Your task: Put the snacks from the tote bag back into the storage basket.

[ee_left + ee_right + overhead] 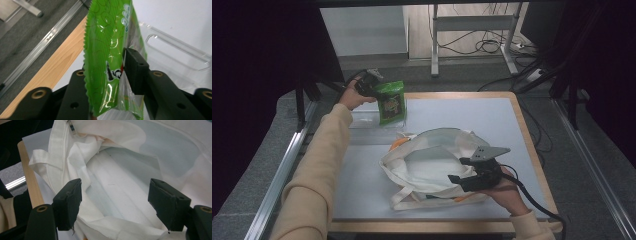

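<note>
Clear tray (362, 122) sits at tabletop (492, 115) far-left, just beside my white bag (432, 167), whose mouth gapes open. Green pouch (391, 102) hangs upright over the tray, long axis vertical. My left tool (371, 90) has the pouch between its jaws, right pad touching it. Right tool (464, 180) is wide open at the bag's near rim, gripping nothing.

The left arm stretches far forward, its tongs (371, 88) raised at the far left corner, jaws apart. The right tongs (472, 177) sit low near the front, jaws spread wide.
</note>
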The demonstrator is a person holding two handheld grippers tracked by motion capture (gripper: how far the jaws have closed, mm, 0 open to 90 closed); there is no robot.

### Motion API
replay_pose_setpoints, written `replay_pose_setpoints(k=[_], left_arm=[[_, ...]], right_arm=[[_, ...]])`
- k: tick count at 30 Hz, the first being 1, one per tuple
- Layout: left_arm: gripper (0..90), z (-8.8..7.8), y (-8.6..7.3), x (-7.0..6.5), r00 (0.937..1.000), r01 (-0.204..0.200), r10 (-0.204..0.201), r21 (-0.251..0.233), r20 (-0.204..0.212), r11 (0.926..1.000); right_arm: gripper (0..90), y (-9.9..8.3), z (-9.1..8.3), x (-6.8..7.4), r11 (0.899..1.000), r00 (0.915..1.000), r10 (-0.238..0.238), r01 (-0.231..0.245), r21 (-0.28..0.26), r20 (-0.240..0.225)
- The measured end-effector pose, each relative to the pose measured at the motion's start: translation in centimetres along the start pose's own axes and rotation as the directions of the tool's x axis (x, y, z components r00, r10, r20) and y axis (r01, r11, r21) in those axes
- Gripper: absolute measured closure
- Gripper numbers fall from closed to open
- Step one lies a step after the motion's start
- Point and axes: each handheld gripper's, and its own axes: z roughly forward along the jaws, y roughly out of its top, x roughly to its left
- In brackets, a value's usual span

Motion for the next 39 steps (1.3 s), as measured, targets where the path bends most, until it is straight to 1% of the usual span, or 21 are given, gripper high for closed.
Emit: replay_pose_setpoints(k=[3,4,5,6,9,11,12,13,14,18,21,22,24,25,28,30,32,33,35,38,39], left_arm=[[59.6,0.1,0.0,0.0,0.9998,0.009,-0.009,0.0,-0.016,1.0],[53.9,0.1,0.1,-0.1,0.9993,0.012,-0.012,0.001,-0.036,0.9999],[43.7,0.1,0.1,-0.1,0.9982,0.026,-0.026,-0.006,-0.054,0.9997],[36.9,0.0,0.1,0.0,0.9977,0.026,-0.027,-0.012,-0.062,0.9996],[32.0,-0.3,0.2,0.1,0.9959,0.033,-0.037,-0.042,-0.083,0.9986],[29.4,-0.6,0.3,0.1,0.9914,0.021,-0.028,-0.056,-0.128,0.9982],[29.0,-0.8,0.4,0.1,0.9913,0.023,-0.032,-0.072,-0.127,0.9971],[30.4,-1.0,0.4,0.1,0.9927,0.021,-0.03,-0.084,-0.116,0.9963],[30.7,-1.1,0.5,0.1,0.9918,0.013,-0.024,-0.087,-0.125,0.9961],[31.3,-1.9,0.6,-0.1,0.9915,0.012,-0.028,-0.12,-0.127,0.9927],[32.4,-2.9,0.7,-0.2,0.9927,0.029,-0.047,-0.161,-0.111,0.9866],[34.4,-3.4,0.7,-0.3,0.9938,0.041,-0.059,-0.18,-0.094,0.9828],[36.9,-3.9,0.7,-0.6,0.9939,0.048,-0.066,-0.192,-0.088,0.9802],[38.3,-4.1,0.6,-0.7,0.9946,0.061,-0.076,-0.194,-0.071,0.9791],[43.3,-4.4,0.3,-1.2,0.994,0.081,-0.093,-0.192,-0.056,0.9781],[47.1,-4.6,0.0,-1.4,0.9925,0.091,-0.105,-0.184,-0.064,0.9786],[51.5,-4.9,-0.4,-1.7,0.9892,0.119,-0.133,-0.196,-0.06,0.9734],[54.4,-5.0,-0.5,-1.9,0.9875,0.13,-0.145,-0.196,-0.062,0.9719],[59.5,-5.2,-0.9,-2.3,0.9856,0.137,-0.153,-0.186,-0.072,0.973],[70.8,-5.7,-1.5,-2.8,0.9839,0.151,-0.164,-0.17,-0.07,0.9739],[75.9,-5.8,-1.7,-3.0,0.9821,0.161,-0.174,-0.17,-0.071,0.9723]], right_arm=[[27.4,0.0,0.1,0.0,1.0,1.0,0.0,0.0,0.002,-0.002],[27.4,0.0,0.1,0.0,1.0,1.0,-0.001,0.001,0.003,-0.002],[27.4,0.0,0.1,0.0,1.0,1.0,-0.002,0.002,0.004,-0.003],[27.4,0.0,0.1,0.0,1.0,1.0,-0.002,0.002,0.004,-0.004],[27.4,0.0,0.1,0.1,1.0,1.0,-0.002,0.002,0.002,-0.004],[27.4,0.0,0.0,0.1,1.0,1.0,-0.003,0.003,0.002,-0.005],[27.4,0.0,0.0,0.1,1.0,1.0,-0.003,0.003,0.001,-0.005],[27.4,0.0,0.0,0.1,1.0,1.0,-0.003,0.003,0.002,-0.006],[27.4,0.0,0.0,0.1,1.0,1.0,-0.003,0.003,0.003,-0.006],[27.2,-0.1,0.1,0.1,1.0,1.0,-0.006,0.006,0.008,-0.006],[27.2,-0.1,0.1,0.1,1.0,1.0,-0.007,0.007,0.008,-0.006],[27.2,-0.1,0.1,0.1,1.0,1.0,-0.007,0.007,0.009,-0.005],[27.1,-0.1,0.2,0.1,1.0,0.9999,-0.011,0.011,0.012,0.001],[27.0,-0.1,0.2,0.1,1.0,0.9999,-0.013,0.013,0.014,0.004],[27.0,-0.1,0.2,0.1,1.0,0.9999,-0.011,0.011,0.012,0.003],[27.0,-0.1,0.1,0.1,1.0,1.0,-0.009,0.009,0.007,-0.002],[27.0,0.0,-0.1,0.2,1.0,1.0,-0.008,0.008,0.0,-0.001],[27.0,0.0,-0.2,0.2,1.0,1.0,-0.007,0.007,-0.002,0.0],[27.0,0.0,-0.3,0.2,1.0,1.0,-0.006,0.006,-0.006,0.0],[27.0,0.1,-0.5,0.2,1.0,1.0,-0.008,0.008,-0.01,0.001],[27.0,0.1,-0.5,0.2,1.0,1.0,-0.007,0.008,-0.011,0.001]])
